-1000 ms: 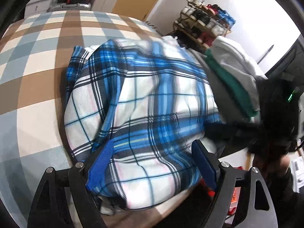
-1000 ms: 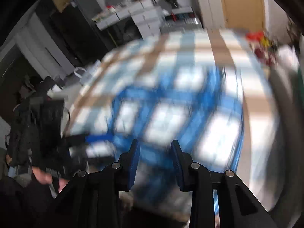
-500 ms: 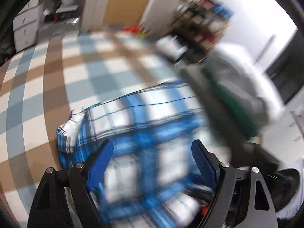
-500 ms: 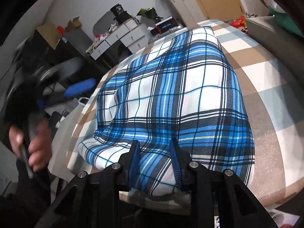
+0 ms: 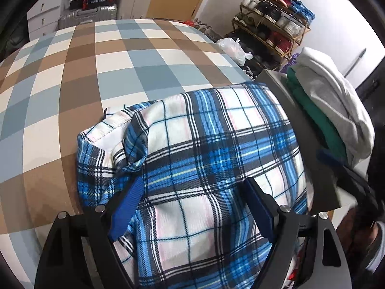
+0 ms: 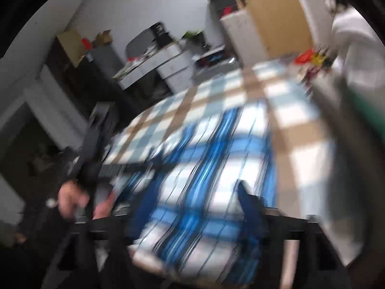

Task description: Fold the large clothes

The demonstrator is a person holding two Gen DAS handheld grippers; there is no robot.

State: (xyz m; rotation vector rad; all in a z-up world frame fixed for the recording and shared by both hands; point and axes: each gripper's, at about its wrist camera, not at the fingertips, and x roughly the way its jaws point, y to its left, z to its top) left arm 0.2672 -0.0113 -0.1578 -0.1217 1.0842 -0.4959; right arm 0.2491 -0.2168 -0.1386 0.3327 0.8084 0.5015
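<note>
Left wrist view: my left gripper [image 5: 192, 207] hangs open above the folded plaid shirt [image 5: 204, 149] on the checked tablecloth [image 5: 72, 72], leaving the bundle undisturbed. Only this view shows the stacked clothes [image 5: 324, 110] sharply. Right wrist view: blurred; my right gripper [image 6: 197, 200], jaws just opened, holds nothing above the shirt.

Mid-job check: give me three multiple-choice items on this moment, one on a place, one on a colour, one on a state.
1. The folded plaid garment lies
A. on the checked tablecloth
B. on the floor
C. on the shoe rack

2. The garment under the white one in the side pile is
A. red
B. green
C. yellow

3. The left gripper is
A. shut on the garment
B. shut with nothing in it
C. open

Answers:
1 A, the cloth shows all round it.
2 B, a green garment edge shows beneath.
3 C, its blue fingers stand wide apart over the plaid.
</note>
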